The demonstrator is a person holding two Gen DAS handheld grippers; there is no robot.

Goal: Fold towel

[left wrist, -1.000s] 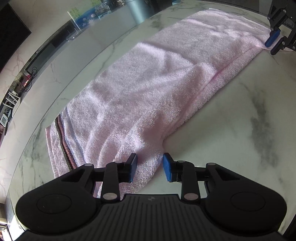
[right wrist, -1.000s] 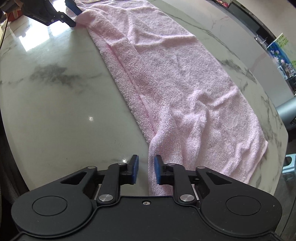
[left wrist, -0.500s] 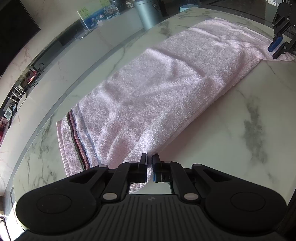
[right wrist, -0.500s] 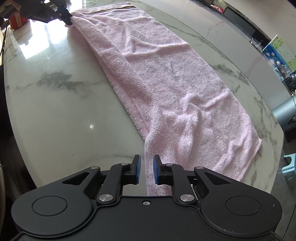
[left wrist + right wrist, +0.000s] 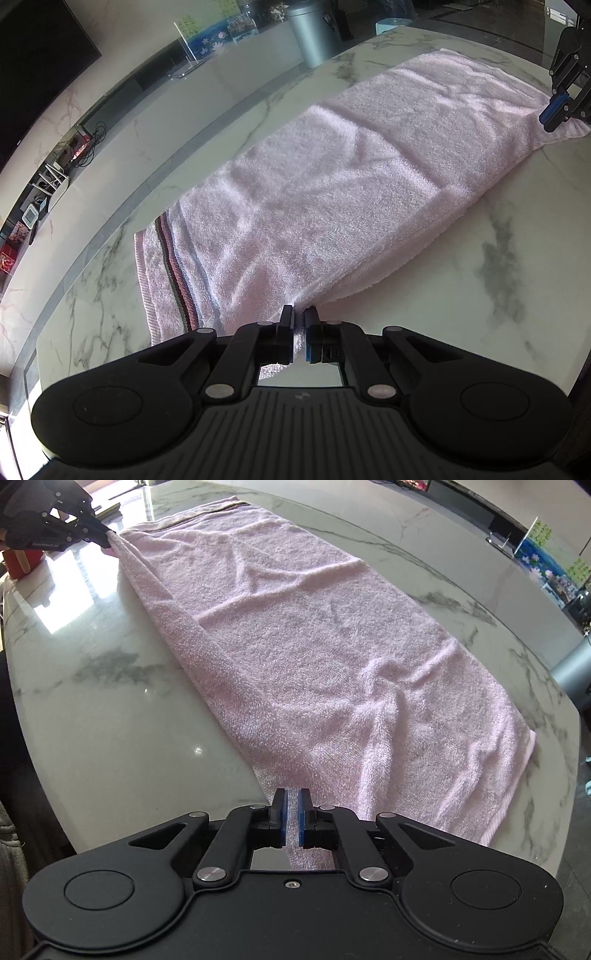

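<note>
A long pink towel (image 5: 354,192) with a striped end band lies stretched along a white marble table (image 5: 498,266). My left gripper (image 5: 300,316) is shut on the near corner of its folded edge and holds it raised. My right gripper (image 5: 291,800) is shut on the opposite corner of the towel (image 5: 314,657), also lifted. Each gripper shows in the other's view: the right gripper at the far right of the left wrist view (image 5: 561,110), the left gripper at the top left of the right wrist view (image 5: 107,541). The long edge between them is taut.
A grey cylindrical bin (image 5: 314,33) stands past the table's far edge. A low white counter with pictures (image 5: 207,33) runs along the wall. A red object (image 5: 22,559) sits on the table behind the left gripper. The table edge (image 5: 569,775) curves close to the towel's right side.
Both grippers closed on the towel's corners and lifted. The towel's near edge has pulled straight and taut, and its wrinkles have flattened.
</note>
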